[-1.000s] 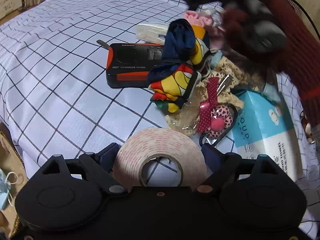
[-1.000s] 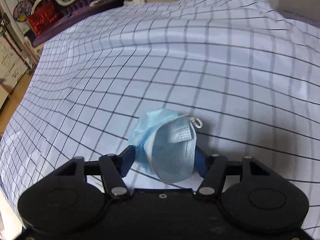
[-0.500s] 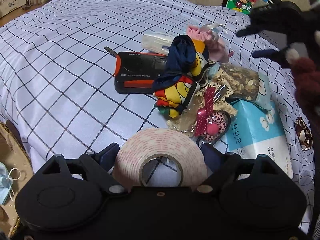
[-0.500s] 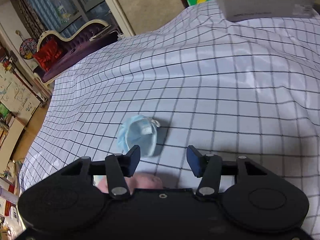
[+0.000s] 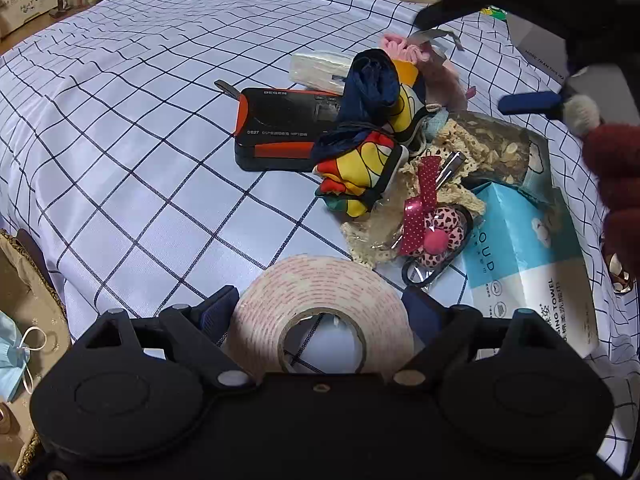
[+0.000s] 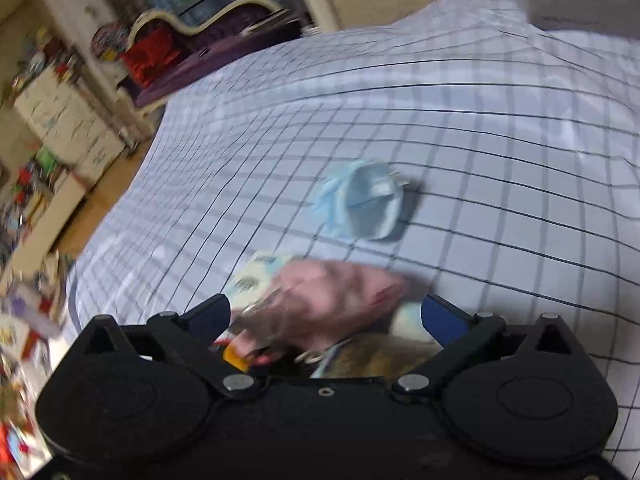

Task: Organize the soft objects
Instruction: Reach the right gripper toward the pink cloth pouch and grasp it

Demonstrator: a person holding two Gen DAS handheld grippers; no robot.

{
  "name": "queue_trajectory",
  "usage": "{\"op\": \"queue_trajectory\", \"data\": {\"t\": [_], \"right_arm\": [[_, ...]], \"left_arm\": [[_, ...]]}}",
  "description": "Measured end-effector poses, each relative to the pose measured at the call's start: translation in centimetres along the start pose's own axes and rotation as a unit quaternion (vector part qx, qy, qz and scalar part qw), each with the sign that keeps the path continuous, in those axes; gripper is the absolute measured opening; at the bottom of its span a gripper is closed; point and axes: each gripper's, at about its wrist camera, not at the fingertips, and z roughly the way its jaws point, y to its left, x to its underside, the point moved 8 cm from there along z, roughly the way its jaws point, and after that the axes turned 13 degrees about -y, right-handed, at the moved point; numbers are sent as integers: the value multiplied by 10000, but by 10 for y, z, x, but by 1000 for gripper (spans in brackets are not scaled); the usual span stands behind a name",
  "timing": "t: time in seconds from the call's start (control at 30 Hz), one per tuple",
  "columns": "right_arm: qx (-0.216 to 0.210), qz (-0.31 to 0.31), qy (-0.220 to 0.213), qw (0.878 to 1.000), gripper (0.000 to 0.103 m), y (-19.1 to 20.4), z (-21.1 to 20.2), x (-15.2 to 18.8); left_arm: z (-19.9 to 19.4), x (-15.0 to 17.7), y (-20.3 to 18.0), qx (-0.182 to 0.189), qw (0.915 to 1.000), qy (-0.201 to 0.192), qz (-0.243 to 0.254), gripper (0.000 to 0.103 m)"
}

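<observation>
Left gripper (image 5: pixel 320 312): clamped on tape roll (image 5: pixel 320 312), above bed edge.
Right gripper (image 6: pixel 326 316): wide open, empty, over pink soft item (image 6: pixel 328 304).
Face mask (image 6: pixel 362 204): on checked sheet (image 6: pixel 500 152), apart from pile.
Risk: blurred view; may snag neighbouring clutter.

I see: blue face mask (image 6: pixel 362 206) — crumpled, lying alone on the checked bed sheet (image 6: pixel 500 152), blurred | pink soft item (image 6: pixel 332 300) — blurred, at the near edge of my right view | multicoloured cloth (image 5: pixel 366 152) — bunched, draped partly over the black-and-orange radio (image 5: pixel 280 136) | pink knitted piece (image 5: pixel 404 46) — behind the cloth.
</observation>
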Motion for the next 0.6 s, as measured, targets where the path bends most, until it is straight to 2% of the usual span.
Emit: {"op": "queue_trajectory", "data": {"t": [0.17, 0.3, 0.43, 0.53, 0.6], "right_arm": [[176, -1099, -243, 9935, 102, 35, 1, 14], [724, -1691, -290, 9825, 101, 31, 20, 12], [1027, -1306, -259, 9858, 101, -13, 17, -2], [1562, -958, -433, 9821, 101, -57, 0, -18], [2080, -579, -564, 9748, 99, -88, -10, -28]], "left_arm": [[1, 0, 1, 9, 10000, 9, -43, 84], [-1, 0, 0, 54, 10000, 3, -42, 84], [-3, -2, -3, 117, 9999, -18, -33, 84], [-3, -2, -5, 147, 9999, -29, -31, 84], [-2, -2, -7, 151, 9999, -10, -32, 84]]}}
